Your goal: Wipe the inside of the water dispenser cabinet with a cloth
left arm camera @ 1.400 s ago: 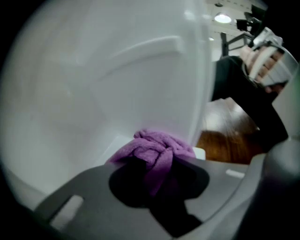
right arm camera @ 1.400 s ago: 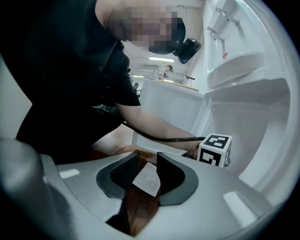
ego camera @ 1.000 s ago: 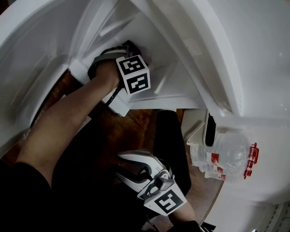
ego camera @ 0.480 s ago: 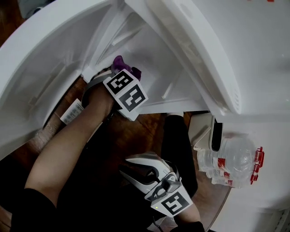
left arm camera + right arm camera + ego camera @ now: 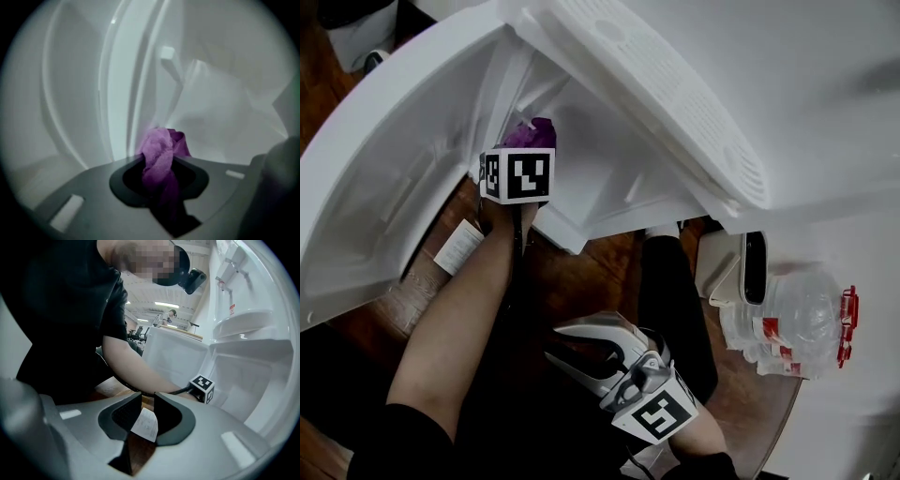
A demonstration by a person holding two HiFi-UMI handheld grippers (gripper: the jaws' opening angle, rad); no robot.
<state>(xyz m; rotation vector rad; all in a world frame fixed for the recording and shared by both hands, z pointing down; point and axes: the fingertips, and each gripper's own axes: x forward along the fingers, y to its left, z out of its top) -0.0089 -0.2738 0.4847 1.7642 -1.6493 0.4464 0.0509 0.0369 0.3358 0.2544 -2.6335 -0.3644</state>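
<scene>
Cloth (image 5: 161, 146) tight between left gripper (image 5: 158, 165) jaws

Head view: purple cloth (image 5: 532, 134) mostly hidden behind the marker cube (image 5: 517, 175) of the left gripper (image 5: 158, 180); cabinet (image 5: 609, 173) cropped by the frame edges; label (image 5: 457, 246) print too small to read.

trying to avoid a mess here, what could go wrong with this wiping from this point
1. The left gripper is shut on a bunched cloth. Only a small wad sticks out past the jaws, so hard plastic may rub the cabinet wall instead of cloth.
2. The forearm passes near the open door, so a wide sweep might bump it.
</scene>
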